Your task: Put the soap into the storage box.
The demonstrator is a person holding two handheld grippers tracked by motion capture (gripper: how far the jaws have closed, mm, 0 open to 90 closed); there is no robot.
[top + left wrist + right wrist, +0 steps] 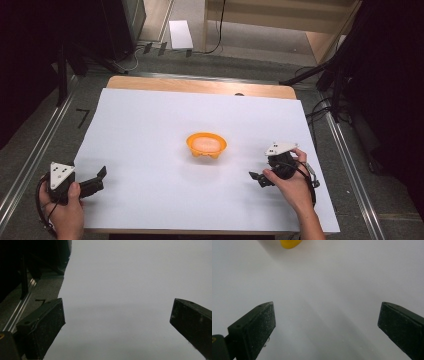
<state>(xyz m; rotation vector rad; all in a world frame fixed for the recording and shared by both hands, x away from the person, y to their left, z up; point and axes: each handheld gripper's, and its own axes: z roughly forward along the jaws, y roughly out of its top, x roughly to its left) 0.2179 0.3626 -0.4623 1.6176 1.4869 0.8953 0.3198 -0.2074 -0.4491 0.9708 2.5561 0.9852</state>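
Black right claw [257,178] tilted, open-jawed

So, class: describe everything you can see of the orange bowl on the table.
The orange bowl is small, round and looks like smooth plastic, with a scalloped lower edge. It stands upright near the middle of the white sheet, mouth up, its inside paler and pinkish. Nothing touches it except the sheet. Its yellow-orange edge shows at the top of the right gripper view.
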